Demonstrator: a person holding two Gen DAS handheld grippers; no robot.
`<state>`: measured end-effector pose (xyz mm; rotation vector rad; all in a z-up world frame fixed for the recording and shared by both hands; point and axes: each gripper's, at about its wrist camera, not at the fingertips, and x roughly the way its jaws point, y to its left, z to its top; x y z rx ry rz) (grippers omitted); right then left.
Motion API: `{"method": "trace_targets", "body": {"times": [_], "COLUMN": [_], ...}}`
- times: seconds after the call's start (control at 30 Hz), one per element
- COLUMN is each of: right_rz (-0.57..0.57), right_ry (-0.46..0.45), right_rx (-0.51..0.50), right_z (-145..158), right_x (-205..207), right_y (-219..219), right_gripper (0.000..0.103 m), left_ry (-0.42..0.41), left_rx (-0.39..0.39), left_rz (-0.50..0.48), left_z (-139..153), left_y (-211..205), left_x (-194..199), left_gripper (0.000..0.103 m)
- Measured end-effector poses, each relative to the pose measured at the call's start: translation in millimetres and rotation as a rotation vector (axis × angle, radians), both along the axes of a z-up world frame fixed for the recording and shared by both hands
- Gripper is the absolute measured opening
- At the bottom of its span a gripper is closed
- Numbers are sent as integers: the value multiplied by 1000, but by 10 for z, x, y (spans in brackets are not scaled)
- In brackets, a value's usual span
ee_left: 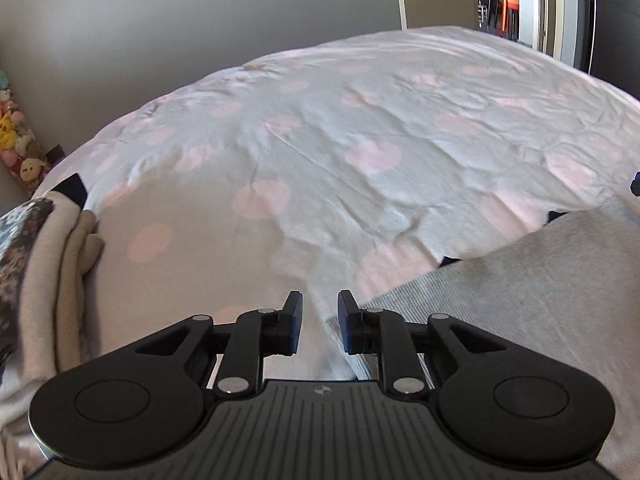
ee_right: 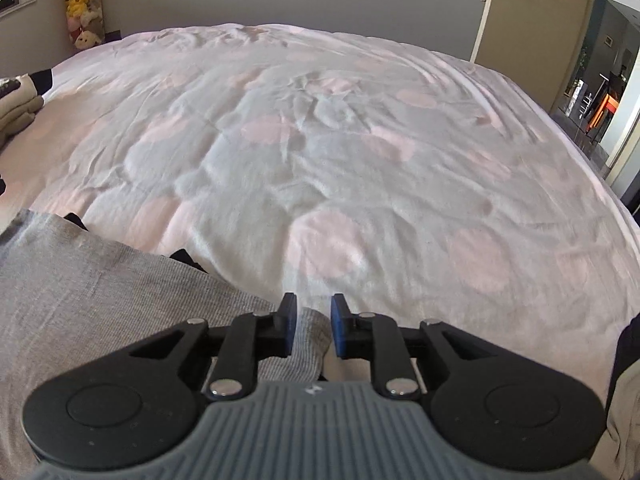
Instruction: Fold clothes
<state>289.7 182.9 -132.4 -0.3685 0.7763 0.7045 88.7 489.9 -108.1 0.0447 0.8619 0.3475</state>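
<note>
Lying flat along the near edge of the bed is one grey garment (ee_left: 520,300), a fine-ribbed knit with straight edges and small dark patches showing at its far border. Two hand-held grippers hover over it, one at each near corner. The left gripper (ee_left: 319,326) has its jaws parted a little, its blue pads standing clear of the cloth; the garment's corner lies just below and to the right of the gap, and nothing is pinched. The right gripper (ee_right: 311,326) is likewise released, its two pads slightly apart, with the rounded grey corner of the same garment (ee_right: 100,300) lying under the gap but not pressed between them.

One bedspread (ee_left: 320,152) covers the whole mattress: soft, crumpled white cloth printed with many large round pale-pink dots. At the left edge sits one stack of folded clothes (ee_left: 52,260), beige and fleecy, with a dark flowered piece on top; how many items it holds is hard to count, perhaps three or four layers. A dark cuff pokes out behind it.

In the far corner, one tall narrow column of plush toys (ee_right: 83,4) stands against the plain grey wall. One door (ee_right: 536,12) with a metal handle stands open at the right.
</note>
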Motion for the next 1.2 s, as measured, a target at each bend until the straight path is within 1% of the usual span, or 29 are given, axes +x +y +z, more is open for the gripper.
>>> {"method": "trace_targets", "body": {"times": [0.07,0.13,0.23,0.27,0.3,0.37,0.43,0.47,0.6,0.7,0.73,0.77,0.8,0.83,0.87,0.9,0.97,1.03,1.13,1.17,1.2], "right_rz": [-23,-49,-98,-118,-143,-196,-240,-262,-303,-328,-330,-330,-327,-322,-317,-319,-329,-336,-326,-327,-329], "right_ry": [30,79,177,205,235,300,367,400,471,536,556,575,585,589,592,596,604,601,579,567,555], "right_rx": [27,56,108,122,138,176,207,221,231,226,223,220,211,201,191,182,168,159,142,168,199], "right_z": [50,61,-17,-54,-94,-165,-212,-235,-306,-396,-428,-459,-476,-486,-495,-510,-541,-545,-517,-486,-453], "right_x": [-122,-270,-512,-591,-661,-777,-860,-902,-995,-982,-972,-964,-961,-966,-972,-968,-951,-952,-978,-983,-987], "right_y": [-146,-308,-564,-643,-733,-907,-1036,-1100,-1233,-1278,-1274,-1268,-1252,-1237,-1223,-1213,-1205,-1201,-1179,-1211,-1248], "right_gripper": [25,29,35,37,39,44,46,46,48,48,47,45,42,32,24,24,19,16,17,18,21], "left_ry": [-12,-15,-16,-18,-26,-42,-57,-56,-60,-90,-93,-87,-76,-74,-78,-82,-89,-75,-66,-69,-79], "left_rx": [-28,-61,-117,-139,-175,-247,-334,-362,-465,-558,-575,-578,-576,-571,-564,-557,-546,-518,-507,-509,-513], "left_rz": [19,41,86,108,136,184,224,236,296,357,381,403,422,441,452,463,466,461,459,456,453], "left_z": [68,98,76,61,33,-22,-106,-148,-310,-432,-479,-520,-567,-605,-632,-658,-665,-657,-627,-603,-574], "left_y": [-92,-190,-332,-365,-399,-451,-506,-538,-632,-616,-609,-604,-607,-611,-615,-618,-630,-664,-692,-692,-686], "left_x": [-230,-483,-863,-964,-1077,-1275,-1445,-1504,-1703,-1785,-1799,-1810,-1830,-1844,-1871,-1897,-1921,-1912,-1909,-1917,-1936], "left_gripper": [19,24,38,44,46,47,49,49,50,49,49,47,37,31,22,20,18,18,18,18,21]}}
